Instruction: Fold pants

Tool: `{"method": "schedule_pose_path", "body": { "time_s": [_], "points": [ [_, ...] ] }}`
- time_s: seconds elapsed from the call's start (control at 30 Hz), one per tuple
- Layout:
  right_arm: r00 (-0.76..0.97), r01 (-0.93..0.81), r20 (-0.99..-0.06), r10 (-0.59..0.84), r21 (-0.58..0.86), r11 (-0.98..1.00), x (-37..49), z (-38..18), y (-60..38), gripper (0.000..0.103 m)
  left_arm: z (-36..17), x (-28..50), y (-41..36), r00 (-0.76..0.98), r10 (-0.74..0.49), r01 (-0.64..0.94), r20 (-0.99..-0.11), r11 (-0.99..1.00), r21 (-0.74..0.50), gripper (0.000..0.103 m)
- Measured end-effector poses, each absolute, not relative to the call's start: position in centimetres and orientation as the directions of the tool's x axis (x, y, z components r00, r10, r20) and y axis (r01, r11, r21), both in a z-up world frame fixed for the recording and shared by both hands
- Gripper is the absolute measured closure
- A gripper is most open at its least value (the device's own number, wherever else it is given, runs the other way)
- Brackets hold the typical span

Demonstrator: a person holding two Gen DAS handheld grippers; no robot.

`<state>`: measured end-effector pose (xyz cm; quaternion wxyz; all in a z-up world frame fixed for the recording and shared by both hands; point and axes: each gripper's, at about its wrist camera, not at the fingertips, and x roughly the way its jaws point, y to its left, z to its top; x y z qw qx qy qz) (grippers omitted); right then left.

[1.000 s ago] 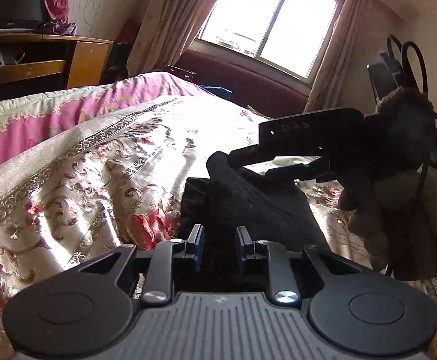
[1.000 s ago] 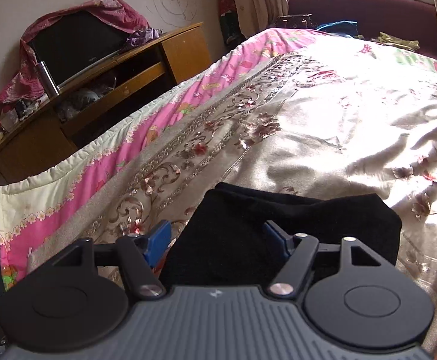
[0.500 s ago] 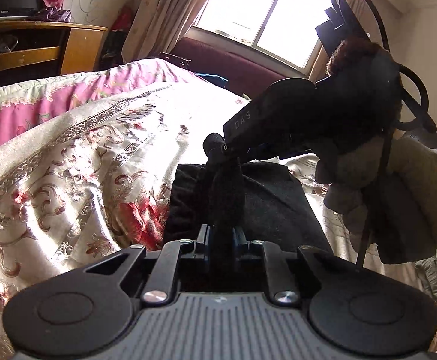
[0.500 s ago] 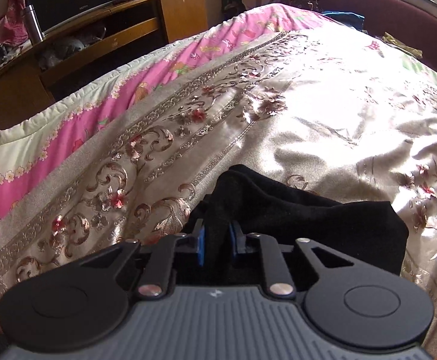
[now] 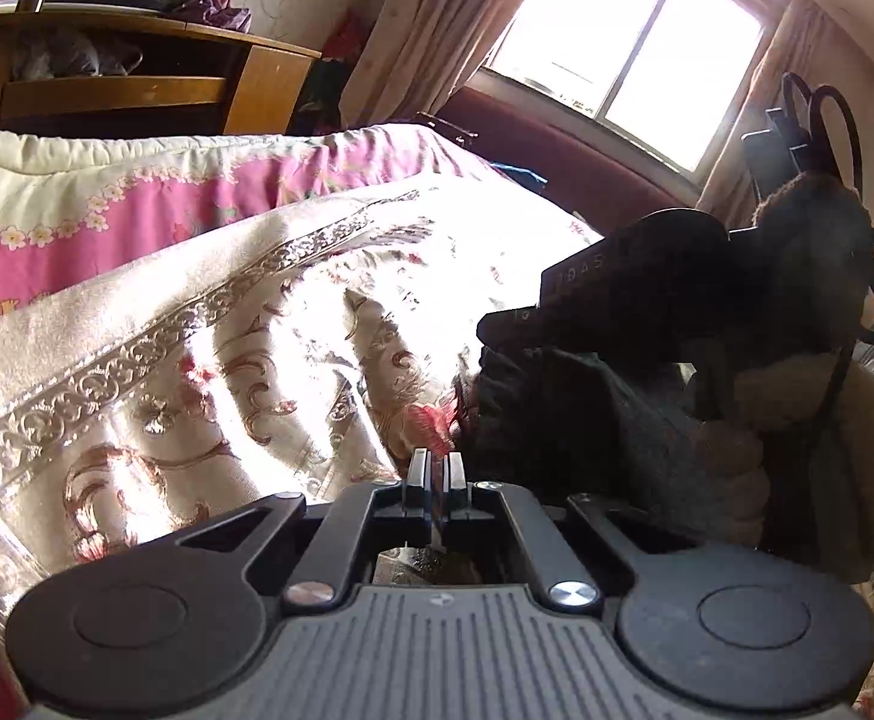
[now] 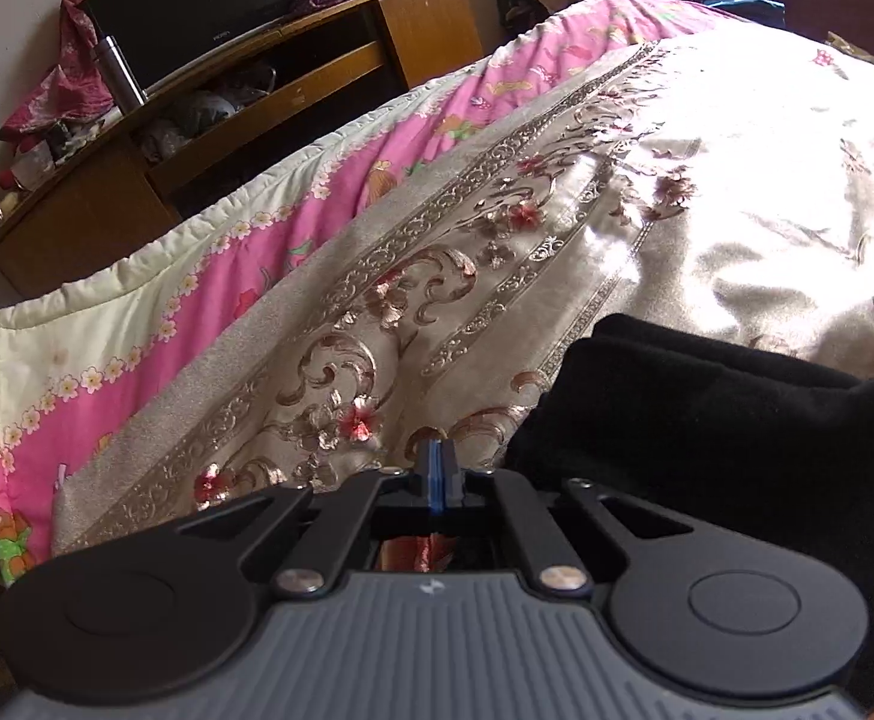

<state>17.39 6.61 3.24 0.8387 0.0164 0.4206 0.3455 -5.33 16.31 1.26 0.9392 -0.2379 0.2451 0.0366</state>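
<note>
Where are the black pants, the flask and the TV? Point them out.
black pants (image 6: 706,420), right wrist view, on the folded top layer.
flask (image 6: 119,75), right wrist view, on its metal body.
TV (image 6: 197,6), right wrist view, on the dark screen.

Matt black knit pants (image 6: 706,420) lie on glossy satin bedspread (image 6: 706,228).

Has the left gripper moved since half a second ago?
Yes. The left gripper went left off the pants; its shut tips now point at the bedspread.
</note>
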Motion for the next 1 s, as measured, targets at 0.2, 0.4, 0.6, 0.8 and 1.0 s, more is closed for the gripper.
{"method": "schedule_pose_path", "body": {
  "time_s": [0.2, 0.4, 0.6, 0.8, 1.0],
  "points": [
    [0.572, -0.542, -0.669, 0.475, 0.126, 0.831, 16.6, 8.0, 4.5, 0.031, 2.8, -4.1, 14.1, 0.885, -0.155, -0.054, -0.439, 0.903, -0.426, 0.054],
    [0.579, -0.53, -0.753, 0.314, -0.055, 0.846, 15.5, 3.7, 7.6, 0.037, -0.1, -2.7, 10.6, 0.831, -0.134, -0.08, -0.541, 0.932, -0.354, 0.05],
    [0.51, -0.433, -0.779, 0.364, 0.133, 0.892, 17.6, 4.3, 3.0, 0.087, 1.3, -3.5, 11.7, 0.857, -0.217, -0.026, -0.467, 0.887, -0.46, 0.072],
    [0.517, -0.418, -0.719, 0.465, 0.262, 0.87, 16.7, 8.9, 0.5, 0.09, 4.8, -5.2, 11.2, 0.906, -0.242, 0.057, -0.346, 0.882, -0.468, 0.073],
    [0.505, -0.481, -0.696, 0.51, 0.264, 0.836, 17.4, 8.6, 4.1, 0.09, 3.9, -5.0, 14.5, 0.916, -0.167, -0.033, -0.364, 0.874, -0.485, 0.073]
  ]
}}
